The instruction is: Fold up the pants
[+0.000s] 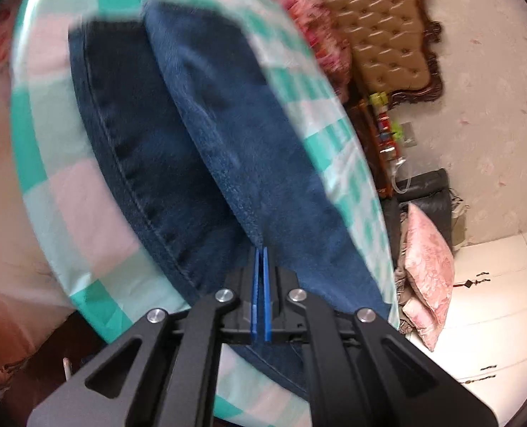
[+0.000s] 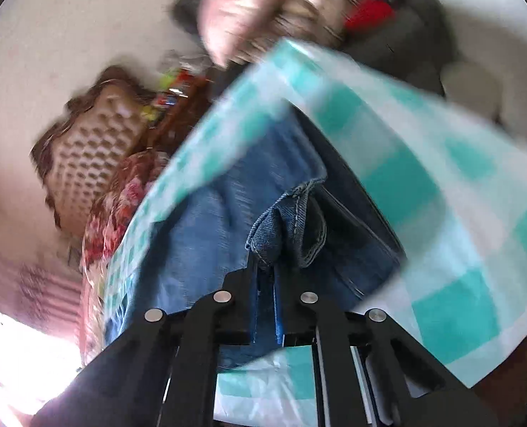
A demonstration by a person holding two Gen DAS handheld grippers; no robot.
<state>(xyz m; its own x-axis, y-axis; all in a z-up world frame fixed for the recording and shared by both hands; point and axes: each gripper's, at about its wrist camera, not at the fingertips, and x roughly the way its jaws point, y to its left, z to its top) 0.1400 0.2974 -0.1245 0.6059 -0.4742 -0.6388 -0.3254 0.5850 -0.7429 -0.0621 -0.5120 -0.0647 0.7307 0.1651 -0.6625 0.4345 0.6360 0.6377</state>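
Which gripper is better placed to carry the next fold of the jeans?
Probably the right gripper: its jaws pinch a bunched hem of the jeans. The left gripper is shut too, its hold unclear.

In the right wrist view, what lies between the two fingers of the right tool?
A bunched fold of the jeans, near a stitched hem, sits between the fingers of the right tool; the right wrist view shows it.

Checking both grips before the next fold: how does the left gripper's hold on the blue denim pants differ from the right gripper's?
The left gripper pinches a smooth fold of the blue denim pants; the right gripper clamps a bunched, stitched hem. The left gripper's blue pads are almost touching; the right gripper's pads are spread by thick cloth. Both are shut on the pants, over the teal-and-pink checked sheet.
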